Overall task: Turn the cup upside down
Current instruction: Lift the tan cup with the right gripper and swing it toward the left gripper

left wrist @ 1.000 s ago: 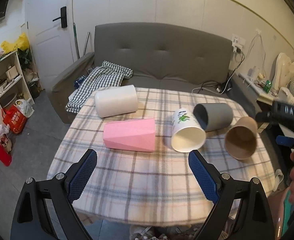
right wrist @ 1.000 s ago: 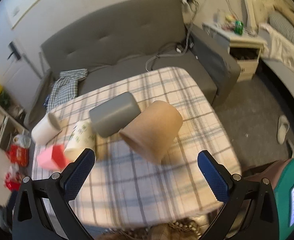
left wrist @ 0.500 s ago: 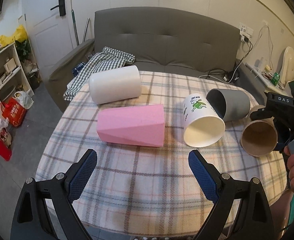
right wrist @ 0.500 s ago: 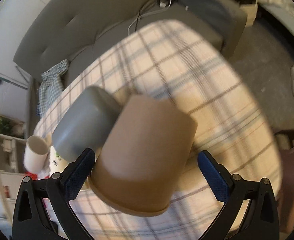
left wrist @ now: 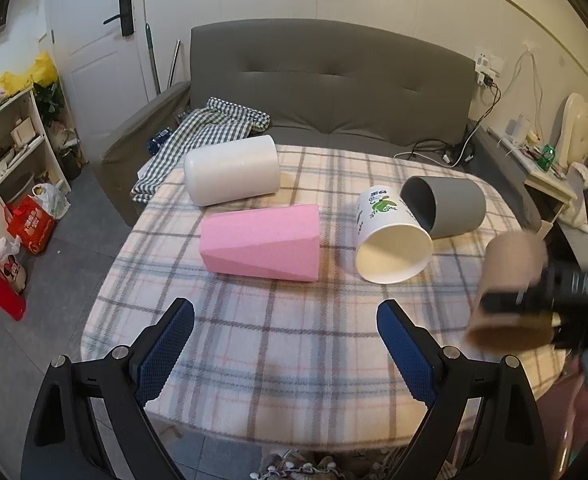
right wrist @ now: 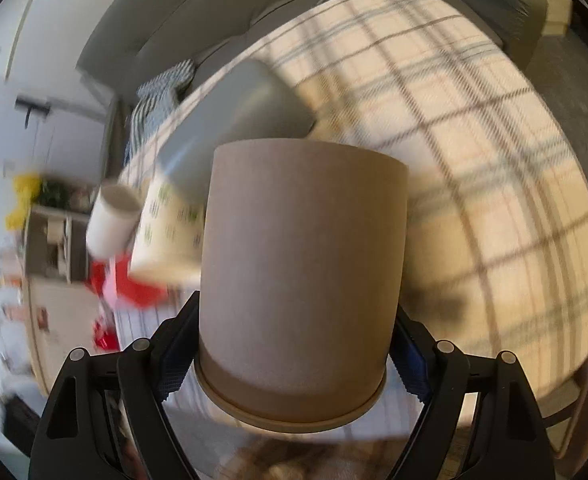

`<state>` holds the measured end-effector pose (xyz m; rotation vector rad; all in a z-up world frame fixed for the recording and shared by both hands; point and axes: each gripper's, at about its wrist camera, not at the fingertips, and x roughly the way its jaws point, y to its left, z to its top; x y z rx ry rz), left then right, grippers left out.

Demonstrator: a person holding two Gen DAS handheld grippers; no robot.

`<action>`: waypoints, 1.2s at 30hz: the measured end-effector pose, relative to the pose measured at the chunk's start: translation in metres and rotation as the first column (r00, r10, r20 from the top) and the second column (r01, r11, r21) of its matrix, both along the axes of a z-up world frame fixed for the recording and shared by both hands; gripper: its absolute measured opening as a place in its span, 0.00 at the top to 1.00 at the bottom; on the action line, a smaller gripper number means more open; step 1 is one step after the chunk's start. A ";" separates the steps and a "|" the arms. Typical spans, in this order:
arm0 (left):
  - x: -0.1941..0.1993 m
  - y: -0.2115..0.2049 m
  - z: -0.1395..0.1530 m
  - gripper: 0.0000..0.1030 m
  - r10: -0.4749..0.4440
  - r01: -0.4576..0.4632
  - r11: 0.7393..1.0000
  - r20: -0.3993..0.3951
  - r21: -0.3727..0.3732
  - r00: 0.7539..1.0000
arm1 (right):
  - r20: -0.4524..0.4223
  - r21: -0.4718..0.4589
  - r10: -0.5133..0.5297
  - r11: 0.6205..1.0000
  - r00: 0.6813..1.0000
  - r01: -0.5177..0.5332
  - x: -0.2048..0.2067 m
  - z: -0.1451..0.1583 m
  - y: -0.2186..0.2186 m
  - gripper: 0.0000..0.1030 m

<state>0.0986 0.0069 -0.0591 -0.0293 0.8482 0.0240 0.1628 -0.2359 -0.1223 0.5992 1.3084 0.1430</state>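
Right gripper: blue-padded fingers clamped on either side of the brown cup, close to its rim. In the right wrist view the cup points away from the camera, closed base far, rimmed mouth near. In the left wrist view the same brown cup appears blurred at the right edge of the table, raised and tilted with its mouth facing down and toward the camera, the black gripper body across its lower part. Whether it touches the cloth cannot be told.

Left gripper: fingers spread wide, nothing between them. It hangs over the near edge of the table, aimed across the plaid cloth toward the sofa.

Other cups, all lying on their sides on the table:
- White cup, far left, closest to the sofa.
- Pink faceted cup, just in front of the white one, near the middle.
- Printed paper cup, green print on its side, mouth toward the camera.
- Grey cup, touching or just beside the paper cup, mouth facing left.

Checked cloth: draped on the sofa seat behind the table.
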 end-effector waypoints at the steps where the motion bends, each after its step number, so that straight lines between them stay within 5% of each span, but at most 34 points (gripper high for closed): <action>1: -0.003 0.001 0.002 0.07 0.005 -0.005 1.000 0.004 -0.001 1.000 | 0.000 -0.021 0.038 0.999 0.999 -0.038 -0.006 0.000 0.010 0.19; 14: -0.017 0.008 0.013 0.07 0.030 -0.031 0.999 -0.019 -0.009 0.999 | 0.008 -0.113 0.126 0.986 0.992 -0.124 -0.028 -0.003 0.034 0.16; 22: -0.017 -0.003 0.033 0.07 0.027 -0.027 1.000 -0.014 -0.004 1.000 | 0.147 -0.147 0.115 0.985 0.982 -0.093 -0.045 0.036 0.012 0.14; 28: -0.008 -0.035 0.048 0.07 -0.040 0.038 0.998 -0.039 -0.046 0.998 | 0.250 -0.256 0.096 0.966 0.964 -0.030 -0.060 0.070 -0.016 0.14; 36: 0.029 -0.097 0.042 0.07 -0.154 0.143 0.986 -0.136 -0.088 0.979 | 0.274 -0.372 0.064 0.927 0.960 0.045 -0.062 0.082 -0.064 0.14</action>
